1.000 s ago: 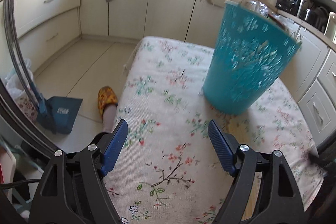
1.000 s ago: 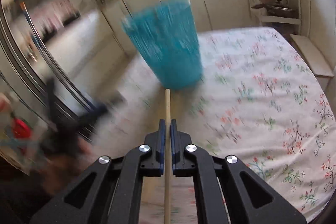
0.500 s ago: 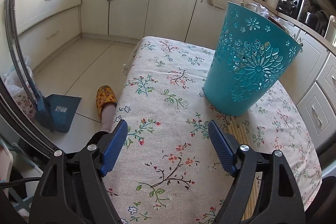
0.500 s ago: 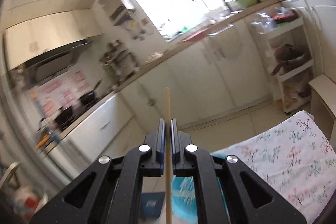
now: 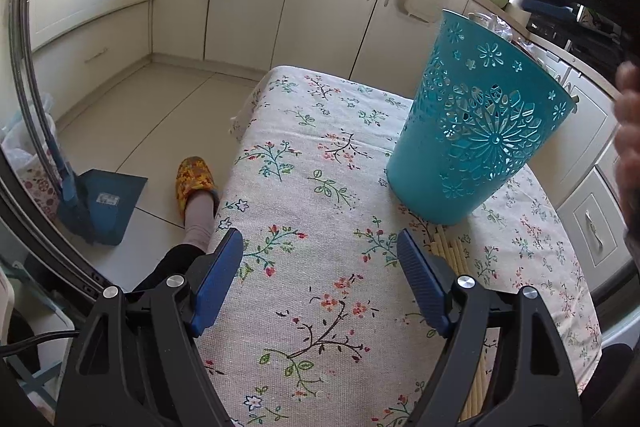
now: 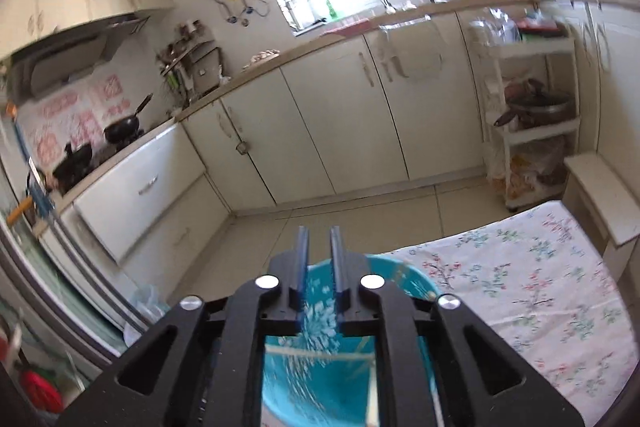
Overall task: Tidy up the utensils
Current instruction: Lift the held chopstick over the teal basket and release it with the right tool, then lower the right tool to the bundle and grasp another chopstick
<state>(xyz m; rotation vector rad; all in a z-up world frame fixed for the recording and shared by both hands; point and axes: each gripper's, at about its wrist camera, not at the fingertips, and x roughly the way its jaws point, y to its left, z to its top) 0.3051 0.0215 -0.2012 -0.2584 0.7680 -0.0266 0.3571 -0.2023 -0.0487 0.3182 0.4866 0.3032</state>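
Observation:
A teal cut-out plastic basket (image 5: 476, 131) stands on the floral tablecloth (image 5: 320, 155). Several pale wooden chopsticks (image 5: 452, 255) lie on the cloth just in front of it, partly hidden by my left gripper's right finger. My left gripper (image 5: 319, 239) hovers open over the cloth, left of those sticks, with nothing between its pads. My right gripper (image 6: 319, 233) hangs directly above the basket (image 6: 316, 379); its jaws are opening and the gap is empty. Chopsticks (image 6: 372, 395) lie inside the basket below it. A hand (image 5: 628, 131) shows at the right edge of the left wrist view.
The table's left edge drops to a tiled floor with a blue dustpan (image 5: 100, 203) and a person's slippered foot (image 5: 196, 179). Cream cabinets (image 6: 328, 131) line the far walls. A white stool (image 6: 600, 195) stands beyond the table's far right corner.
My right gripper lifted a chopstick off the cloth and up over the basket, then its jaws parted and the stick left them. The left gripper stayed put.

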